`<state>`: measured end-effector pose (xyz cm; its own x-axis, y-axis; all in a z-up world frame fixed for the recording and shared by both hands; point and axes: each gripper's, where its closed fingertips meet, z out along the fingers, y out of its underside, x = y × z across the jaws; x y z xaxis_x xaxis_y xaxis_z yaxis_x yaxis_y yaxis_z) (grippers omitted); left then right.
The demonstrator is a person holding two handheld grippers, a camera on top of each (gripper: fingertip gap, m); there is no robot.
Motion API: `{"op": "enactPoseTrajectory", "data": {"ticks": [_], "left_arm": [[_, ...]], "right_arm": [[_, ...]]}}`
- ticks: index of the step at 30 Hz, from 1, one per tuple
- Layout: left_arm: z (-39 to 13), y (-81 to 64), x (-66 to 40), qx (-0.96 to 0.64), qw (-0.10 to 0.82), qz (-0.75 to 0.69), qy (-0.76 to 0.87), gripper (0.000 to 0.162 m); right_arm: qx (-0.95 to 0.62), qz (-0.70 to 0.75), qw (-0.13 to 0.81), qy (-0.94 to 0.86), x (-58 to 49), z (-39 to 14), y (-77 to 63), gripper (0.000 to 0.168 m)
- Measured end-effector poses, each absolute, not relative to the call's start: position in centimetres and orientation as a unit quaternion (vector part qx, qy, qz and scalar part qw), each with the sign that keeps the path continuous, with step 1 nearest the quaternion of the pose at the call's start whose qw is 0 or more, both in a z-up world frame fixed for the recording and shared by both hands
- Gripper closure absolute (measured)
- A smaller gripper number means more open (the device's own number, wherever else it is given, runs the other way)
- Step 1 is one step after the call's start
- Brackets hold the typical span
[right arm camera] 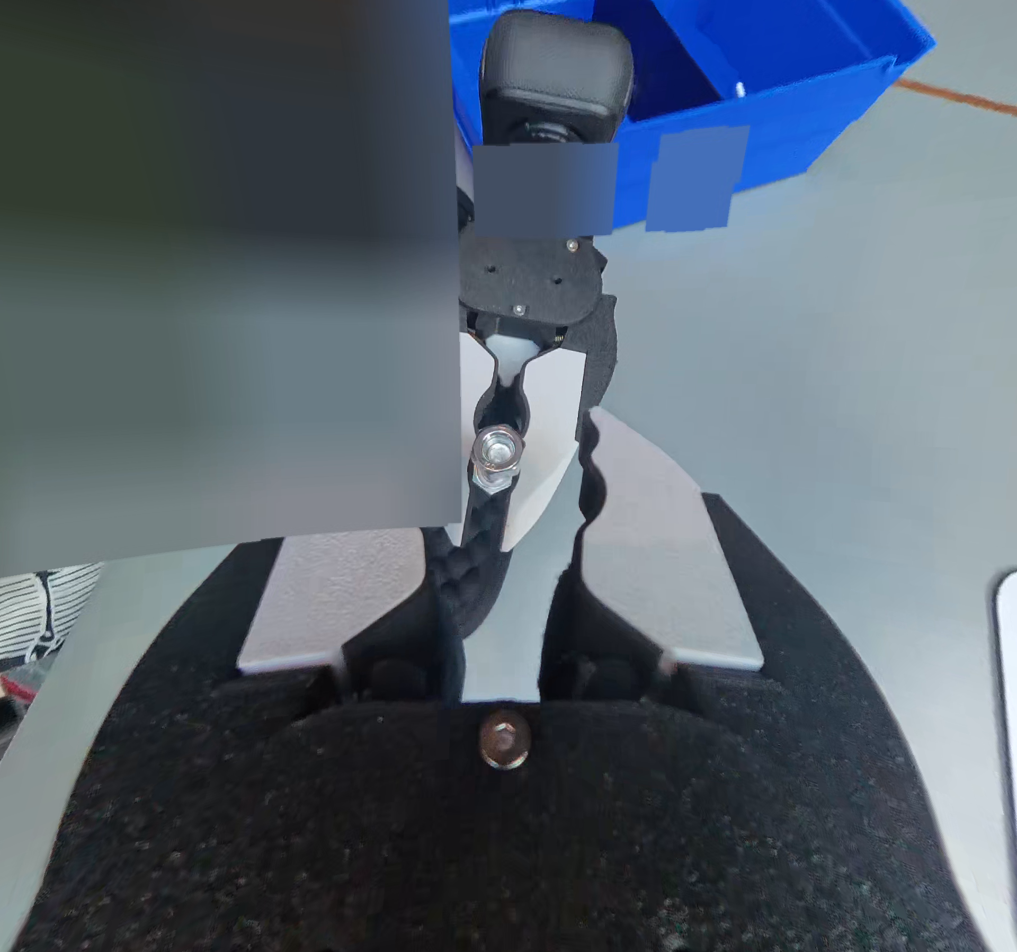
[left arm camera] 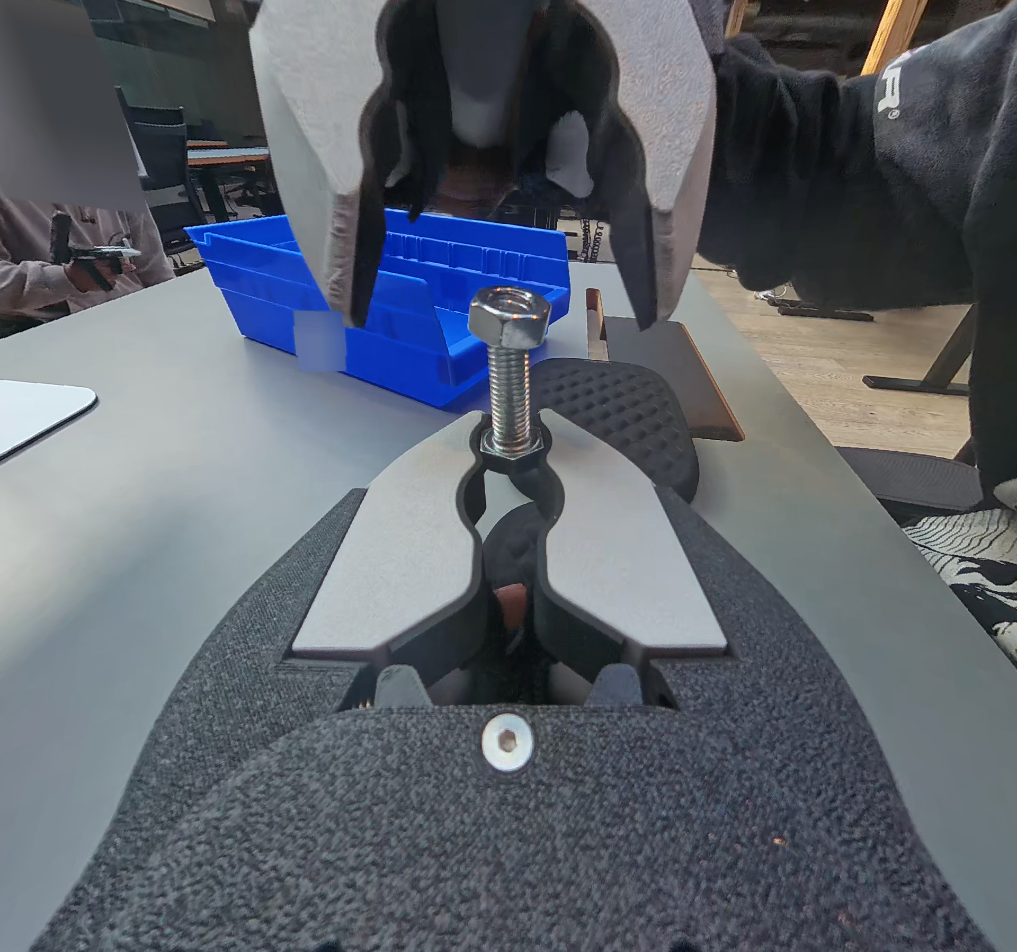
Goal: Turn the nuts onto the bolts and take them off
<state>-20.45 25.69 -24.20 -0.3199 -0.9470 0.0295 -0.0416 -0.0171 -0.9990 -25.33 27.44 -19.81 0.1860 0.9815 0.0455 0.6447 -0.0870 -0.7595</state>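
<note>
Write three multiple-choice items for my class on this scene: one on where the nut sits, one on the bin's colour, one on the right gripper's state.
1. Where is the nut?
A. at the bolt's top end
B. in the bin
C. on the table

2. What colour is the bin?
A. red
B. blue
C. green

3. The right gripper is
A. shut on the nut
B. shut on the bin
C. open

Answers: 1 A, it caps the upright bolt held by the left gripper; 2 B, blue walls; 3 C, its fingers stand apart around the nut.
</note>
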Motion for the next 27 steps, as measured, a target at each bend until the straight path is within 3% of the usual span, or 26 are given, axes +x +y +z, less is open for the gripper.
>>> {"op": "enactPoseTrajectory", "data": {"ticks": [3, 10, 27], "left_arm": [[-24.2, 25.7, -20.5, -0.427, 0.396, -0.572, 0.578, 0.149], [-24.0, 26.0, -20.5, -0.431, 0.395, -0.578, 0.569, 0.149], [-24.1, 26.1, -20.4, -0.435, 0.395, -0.578, 0.566, 0.149]], "right_arm": [[-0.673, 0.280, 0.372, -0.575, -25.4, -19.7, 27.4, 0.116], [-0.667, 0.341, 0.438, -0.497, -25.6, -19.9, 27.0, 0.103], [-0.675, 0.342, 0.463, -0.462, -24.7, -20.3, 25.5, 0.111]]}}
